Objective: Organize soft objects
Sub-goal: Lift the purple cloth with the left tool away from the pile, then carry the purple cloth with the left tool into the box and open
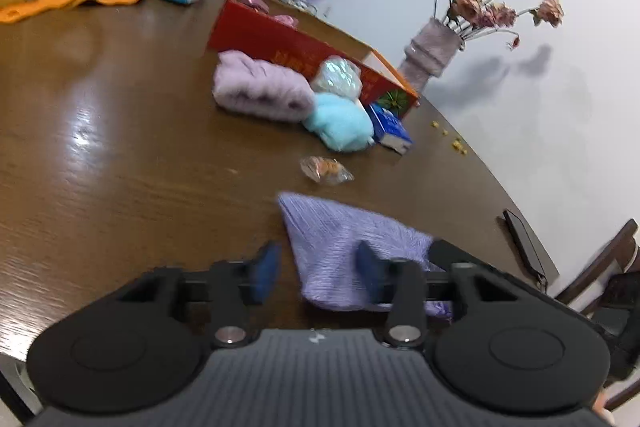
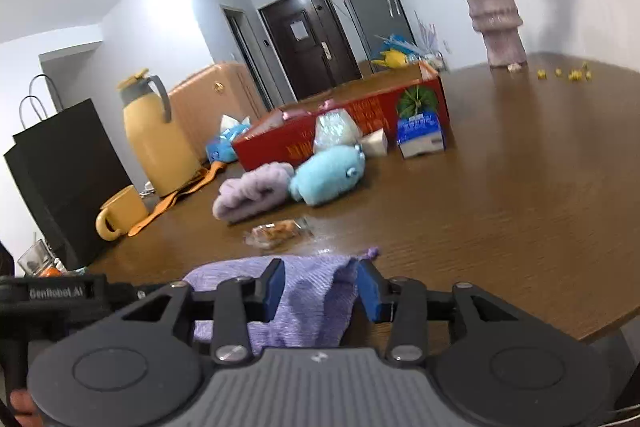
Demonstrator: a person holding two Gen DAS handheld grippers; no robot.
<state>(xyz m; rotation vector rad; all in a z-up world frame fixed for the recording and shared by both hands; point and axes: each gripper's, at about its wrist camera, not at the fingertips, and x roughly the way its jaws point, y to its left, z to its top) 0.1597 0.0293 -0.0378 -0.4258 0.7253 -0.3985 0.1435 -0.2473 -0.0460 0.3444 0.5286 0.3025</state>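
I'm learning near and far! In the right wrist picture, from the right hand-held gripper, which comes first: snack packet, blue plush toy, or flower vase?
From the right hand-held gripper:
1. Snack packet, just ahead, slightly left.
2. Blue plush toy, mid-table, beside the red box.
3. Flower vase, far right, by the wall.

The table (image 2: 500,195) is brown wood, grained and glossy, throwing back the light. Near its front edge lies a ribbed lilac cloth (image 2: 316,291), matt. Farther in sit a fuzzy lavender towel (image 2: 252,195), a plush turquoise toy (image 2: 328,179), a crinkly clear plastic wrapper (image 2: 276,233) and a red cardboard box (image 2: 348,131).
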